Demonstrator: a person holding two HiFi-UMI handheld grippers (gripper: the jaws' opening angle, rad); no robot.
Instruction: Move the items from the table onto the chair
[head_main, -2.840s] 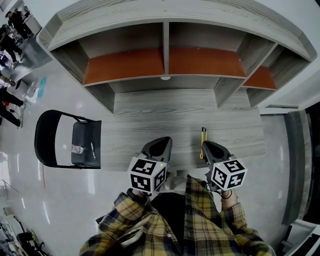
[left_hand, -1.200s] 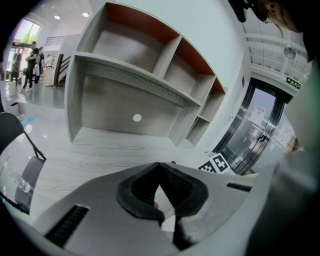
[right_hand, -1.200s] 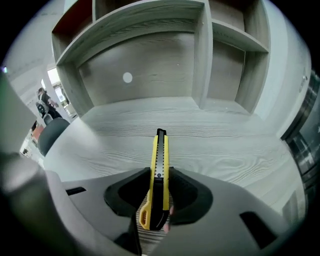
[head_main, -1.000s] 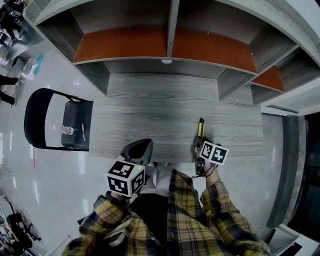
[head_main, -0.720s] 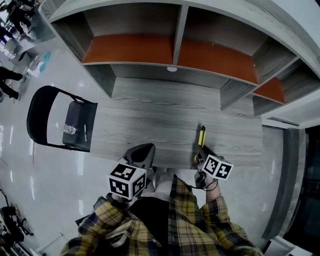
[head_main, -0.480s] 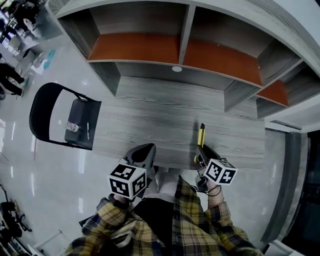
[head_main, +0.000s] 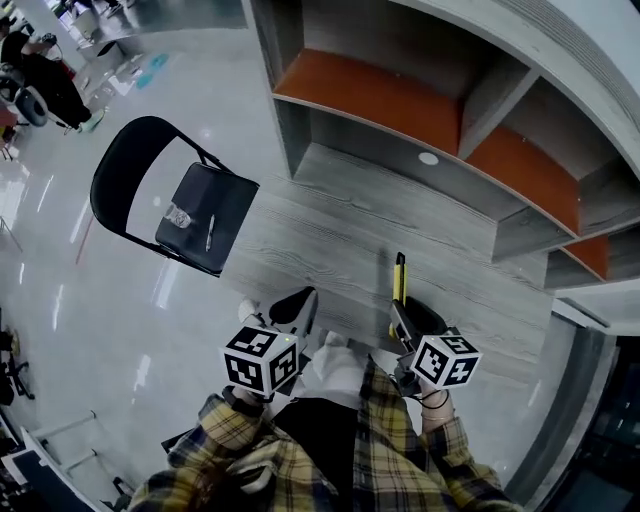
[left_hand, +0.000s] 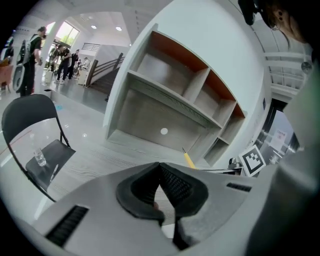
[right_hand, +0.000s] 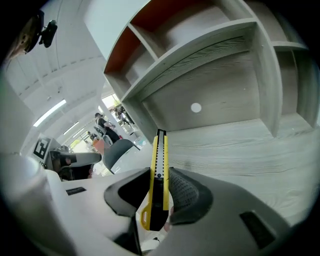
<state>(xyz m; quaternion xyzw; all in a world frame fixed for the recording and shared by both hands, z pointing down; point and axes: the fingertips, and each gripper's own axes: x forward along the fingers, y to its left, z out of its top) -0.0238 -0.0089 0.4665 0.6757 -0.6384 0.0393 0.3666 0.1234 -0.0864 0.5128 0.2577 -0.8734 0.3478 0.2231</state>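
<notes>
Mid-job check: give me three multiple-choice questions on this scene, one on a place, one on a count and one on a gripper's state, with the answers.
1. Where is the utility knife?
A) on the floor
B) between the jaws of the right gripper
C) on an orange shelf

2. How many items lie on the chair seat?
A) none
B) two
C) four

3. How do the jaws of the left gripper stand?
A) wide apart
B) shut on a cloth
C) shut, nothing between them

Answers:
1 B: the yellow-and-black knife sits clamped between the pads in the right gripper view.
2 B: a clear glass and a pen lie there.
3 C: the pads meet with nothing between them.
</notes>
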